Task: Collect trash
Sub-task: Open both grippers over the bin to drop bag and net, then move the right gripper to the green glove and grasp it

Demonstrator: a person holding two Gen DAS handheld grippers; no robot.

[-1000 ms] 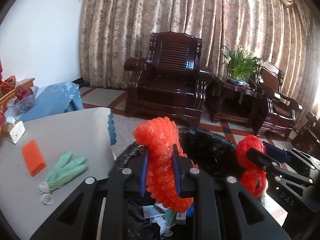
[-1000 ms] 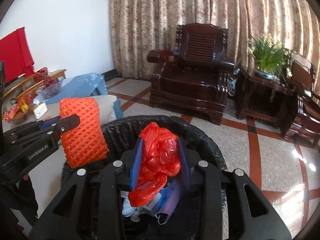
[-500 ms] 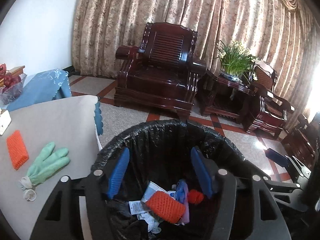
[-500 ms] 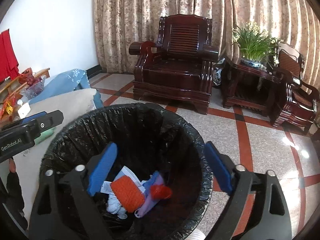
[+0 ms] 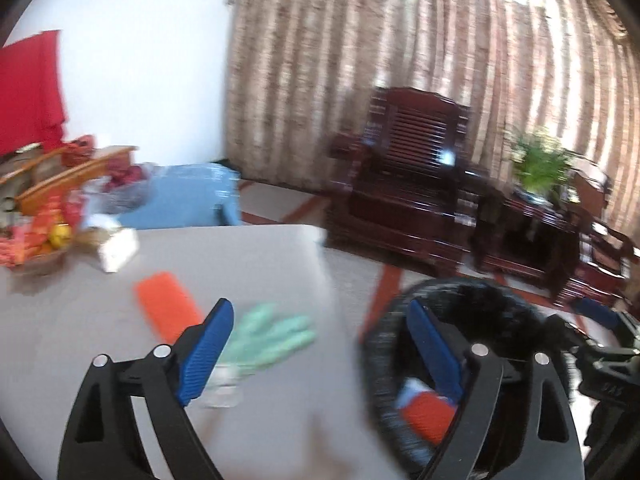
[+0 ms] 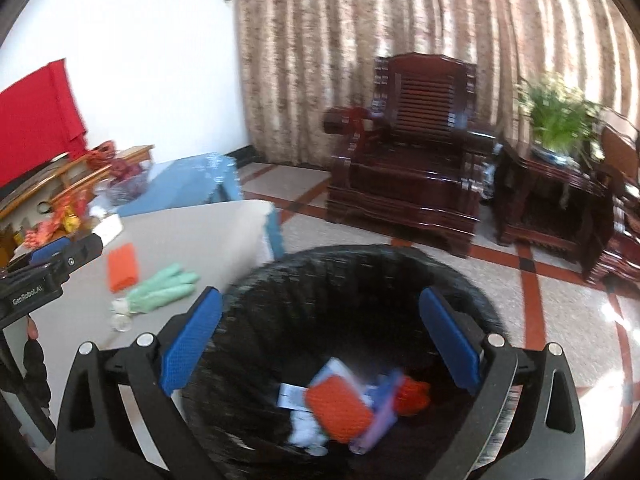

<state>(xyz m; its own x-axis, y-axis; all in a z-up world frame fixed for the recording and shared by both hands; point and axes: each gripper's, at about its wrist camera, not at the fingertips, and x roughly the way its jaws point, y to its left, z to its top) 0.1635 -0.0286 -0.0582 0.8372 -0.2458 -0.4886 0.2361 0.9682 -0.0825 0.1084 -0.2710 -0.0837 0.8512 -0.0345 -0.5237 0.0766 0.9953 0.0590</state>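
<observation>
While both grippers' jaws are opening with nothing between them, the left gripper (image 5: 316, 344) faces the green glove (image 5: 272, 334) on the desk (image 5: 240, 252), at eleven o'clock from the bin (image 6: 360, 264); grab it next.

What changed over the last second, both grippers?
Both let go: the left gripper dropped its orange foam net and the right gripper its red bag into the black-lined bin. Both jaws are opening, nothing between them. The left has swung toward the table. The green glove and second orange net stayed put.
</observation>
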